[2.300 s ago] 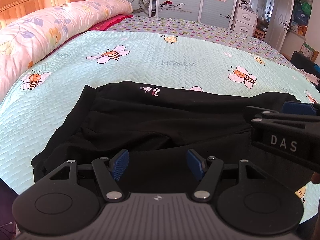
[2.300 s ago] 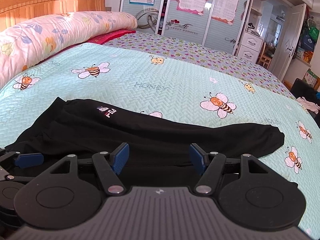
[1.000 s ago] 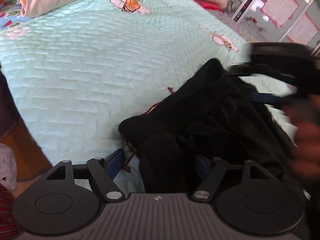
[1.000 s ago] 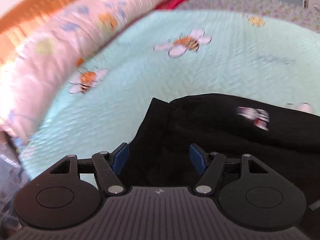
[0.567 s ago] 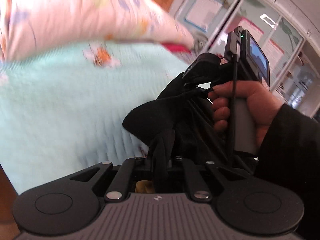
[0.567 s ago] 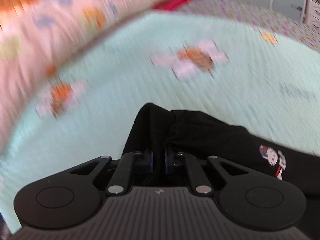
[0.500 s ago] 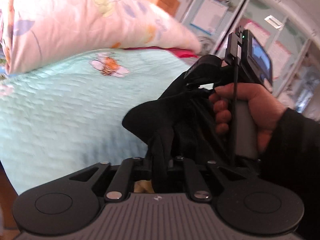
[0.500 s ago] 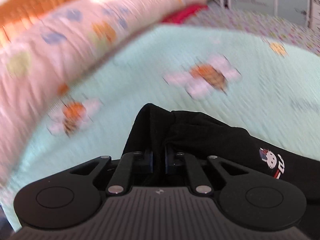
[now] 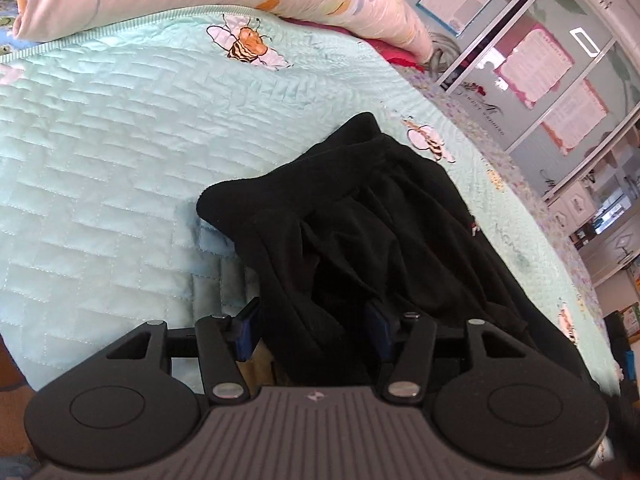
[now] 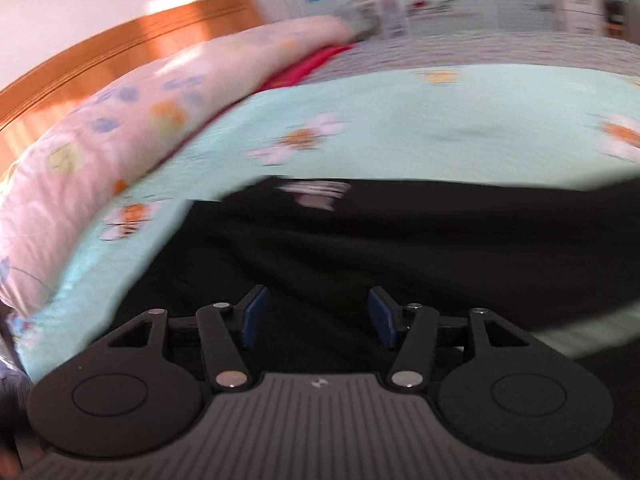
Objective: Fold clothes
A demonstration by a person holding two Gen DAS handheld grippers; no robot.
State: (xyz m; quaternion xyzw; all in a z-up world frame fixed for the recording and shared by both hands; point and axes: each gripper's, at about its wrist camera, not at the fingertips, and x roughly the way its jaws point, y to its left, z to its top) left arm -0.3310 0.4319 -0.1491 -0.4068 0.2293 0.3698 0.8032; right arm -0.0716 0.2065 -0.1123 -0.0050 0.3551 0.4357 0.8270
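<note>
Black garment (image 9: 380,232): lying bunched on the quilted bed (image 9: 100,140), soft, light, floppy.
Left gripper (image 9: 312,330): jaws just reopening, cloth lying loosely between.
Right gripper (image 10: 316,316): jaws just reopening, gripping nothing.
Hold: pinching hems at corners.

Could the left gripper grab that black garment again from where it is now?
Probably yes: the left gripper stands open, with a fold of the black garment already lying between its fingers, nothing blocking.

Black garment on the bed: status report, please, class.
Left gripper open, jaws just opened, fabric loose between. Right gripper open above cloth. Black garment bunched on bedspread. Nothing in the way.
</note>
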